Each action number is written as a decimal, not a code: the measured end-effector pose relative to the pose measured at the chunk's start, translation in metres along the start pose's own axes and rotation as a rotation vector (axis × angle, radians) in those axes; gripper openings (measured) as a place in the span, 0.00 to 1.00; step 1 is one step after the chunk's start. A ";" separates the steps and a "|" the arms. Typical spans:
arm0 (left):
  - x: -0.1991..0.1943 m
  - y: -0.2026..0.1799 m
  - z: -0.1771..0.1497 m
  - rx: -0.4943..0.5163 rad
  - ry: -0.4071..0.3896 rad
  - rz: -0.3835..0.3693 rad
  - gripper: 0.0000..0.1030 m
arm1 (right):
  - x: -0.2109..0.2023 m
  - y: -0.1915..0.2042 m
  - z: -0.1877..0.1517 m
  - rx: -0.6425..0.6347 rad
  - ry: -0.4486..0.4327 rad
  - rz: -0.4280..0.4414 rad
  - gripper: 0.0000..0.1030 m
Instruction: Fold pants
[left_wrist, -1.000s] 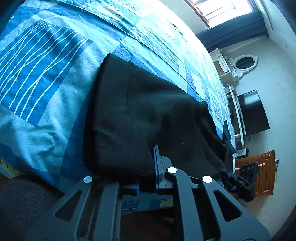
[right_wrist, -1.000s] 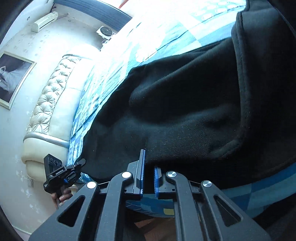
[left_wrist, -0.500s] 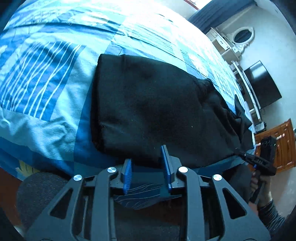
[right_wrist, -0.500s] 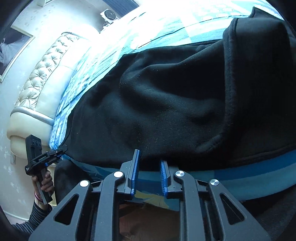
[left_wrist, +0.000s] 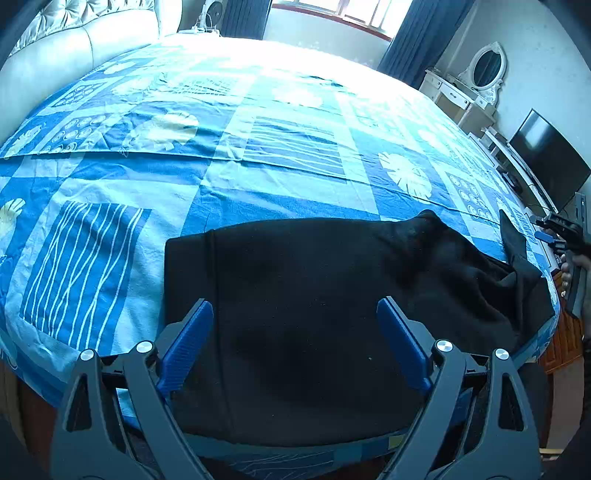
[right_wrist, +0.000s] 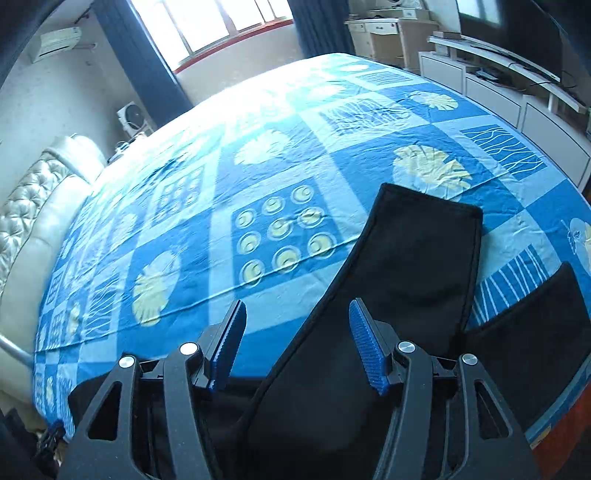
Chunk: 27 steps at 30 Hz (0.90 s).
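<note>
Black pants (left_wrist: 314, 295) lie folded lengthwise near the front edge of a bed with a blue patterned sheet (left_wrist: 280, 147). My left gripper (left_wrist: 295, 332) hovers over the pants' left end. Its jaws are opening wide and the blue pads (left_wrist: 188, 343) touch no cloth. In the right wrist view the leg ends (right_wrist: 424, 258) stretch away over the sheet, and a second black flap (right_wrist: 535, 332) lies to their right. My right gripper (right_wrist: 297, 332) hangs above the left edge of that leg. Its jaws are opening too and hold nothing. It also shows at the far right, as the right gripper (left_wrist: 557, 232) in a hand.
A padded cream headboard (right_wrist: 33, 206) bounds the bed's left side. A white cabinet (right_wrist: 498, 92) with a dark TV (left_wrist: 546, 166) runs along the right wall, past a dresser with an oval mirror (left_wrist: 487, 66). Windows with dark blue curtains (right_wrist: 147, 62) stand behind the bed.
Both grippers were shut on the pants' near edge, then let go and opened. Both pulled back and up from the cloth. The right one swung across to the leg ends.
</note>
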<state>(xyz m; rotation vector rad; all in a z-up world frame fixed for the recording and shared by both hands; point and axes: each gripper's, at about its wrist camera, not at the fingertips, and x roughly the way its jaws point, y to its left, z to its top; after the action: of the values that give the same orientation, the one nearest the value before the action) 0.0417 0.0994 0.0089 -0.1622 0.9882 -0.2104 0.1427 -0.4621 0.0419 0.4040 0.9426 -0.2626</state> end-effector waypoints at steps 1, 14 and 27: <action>0.007 0.000 -0.002 -0.012 0.020 0.002 0.88 | 0.017 -0.002 0.014 -0.004 0.012 -0.051 0.56; 0.029 0.015 -0.013 -0.166 0.108 -0.020 0.87 | 0.096 -0.044 0.033 0.100 0.140 -0.221 0.15; 0.027 0.008 -0.016 -0.160 0.106 0.006 0.88 | -0.105 -0.195 -0.057 0.353 -0.228 0.067 0.09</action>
<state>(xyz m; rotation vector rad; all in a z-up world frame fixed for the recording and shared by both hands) 0.0437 0.1000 -0.0239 -0.2965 1.1110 -0.1354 -0.0333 -0.6065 0.0558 0.7134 0.6566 -0.4069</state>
